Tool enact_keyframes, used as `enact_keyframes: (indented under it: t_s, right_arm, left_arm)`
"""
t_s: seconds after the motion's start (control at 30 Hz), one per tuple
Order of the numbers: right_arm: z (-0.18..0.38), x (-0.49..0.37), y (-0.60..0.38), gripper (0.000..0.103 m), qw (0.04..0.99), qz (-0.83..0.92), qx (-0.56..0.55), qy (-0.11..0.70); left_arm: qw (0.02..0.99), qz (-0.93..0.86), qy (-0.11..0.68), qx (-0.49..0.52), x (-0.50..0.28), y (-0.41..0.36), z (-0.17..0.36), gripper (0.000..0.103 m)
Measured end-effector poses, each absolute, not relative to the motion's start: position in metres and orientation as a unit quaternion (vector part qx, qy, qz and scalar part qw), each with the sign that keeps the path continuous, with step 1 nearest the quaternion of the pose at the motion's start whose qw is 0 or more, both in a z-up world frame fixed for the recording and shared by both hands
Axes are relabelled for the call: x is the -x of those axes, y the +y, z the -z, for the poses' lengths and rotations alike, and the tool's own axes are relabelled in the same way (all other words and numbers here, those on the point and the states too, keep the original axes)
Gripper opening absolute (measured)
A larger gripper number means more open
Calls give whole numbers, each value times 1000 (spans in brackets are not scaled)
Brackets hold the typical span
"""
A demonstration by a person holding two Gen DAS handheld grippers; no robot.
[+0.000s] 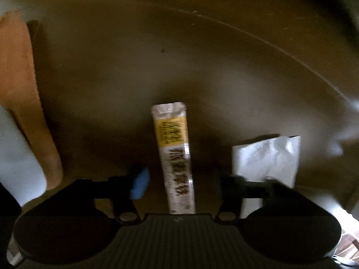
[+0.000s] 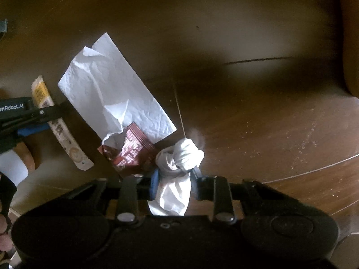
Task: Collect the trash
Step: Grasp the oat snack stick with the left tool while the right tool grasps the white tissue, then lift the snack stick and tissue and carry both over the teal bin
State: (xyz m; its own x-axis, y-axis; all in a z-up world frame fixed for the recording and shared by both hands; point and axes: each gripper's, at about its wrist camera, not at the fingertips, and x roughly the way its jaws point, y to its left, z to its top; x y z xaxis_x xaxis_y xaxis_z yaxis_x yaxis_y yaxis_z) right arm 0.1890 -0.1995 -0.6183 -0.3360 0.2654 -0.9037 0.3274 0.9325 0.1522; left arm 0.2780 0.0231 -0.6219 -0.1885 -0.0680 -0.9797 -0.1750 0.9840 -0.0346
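A long white and yellow stick sachet [image 1: 176, 157] lies on the dark wooden table, between the wide-open fingers of my left gripper [image 1: 186, 179]; the jaws stand on either side of it, apart from it. It also shows in the right wrist view [image 2: 60, 130] under the left gripper [image 2: 29, 121]. My right gripper [image 2: 174, 179] is shut on a crumpled white tissue [image 2: 179, 157]. A flat white napkin [image 2: 112, 89] and a red foil wrapper [image 2: 130, 152] lie just left of it. The napkin also shows in the left wrist view [image 1: 267, 157].
A thin stick [image 2: 179, 109] lies beside the napkin. The person's orange sleeve [image 1: 22, 89] is at the left. The brown table [image 2: 269, 123] has crumbs on the right.
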Motion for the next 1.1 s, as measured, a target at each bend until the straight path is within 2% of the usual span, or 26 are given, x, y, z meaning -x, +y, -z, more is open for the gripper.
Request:
enact_keyframes:
  t_s: [0.07, 0.1, 0.3, 0.43, 0.7, 0.9, 1.1]
  right_arm:
    - [613, -192, -196, 15, 549, 25, -169, 818]
    - [609, -193, -195, 15, 552, 23, -165, 817]
    - [566, -205, -184, 14, 582, 16, -125, 804]
    - [520, -212, -182, 14, 614, 5, -112, 781]
    - [400, -222, -188, 14, 703, -30, -90, 705]
    - [307, -207, -194, 14, 762, -60, -70, 642]
    - [238, -185, -186, 14, 814, -88, -48, 573]
  left_arm:
    - [633, -35, 770, 70, -278, 18, 620, 22]
    - [633, -29, 771, 64, -278, 16, 619, 22]
    - [618, -48, 783, 57, -278, 17, 605, 20]
    - [624, -46, 778, 53, -280, 9, 570, 20]
    - [676, -20, 734, 59, -284, 5, 475, 20]
    - [727, 3, 684, 60, -262, 15, 384, 20]
    - [775, 17, 627, 75, -236, 26, 298, 20]
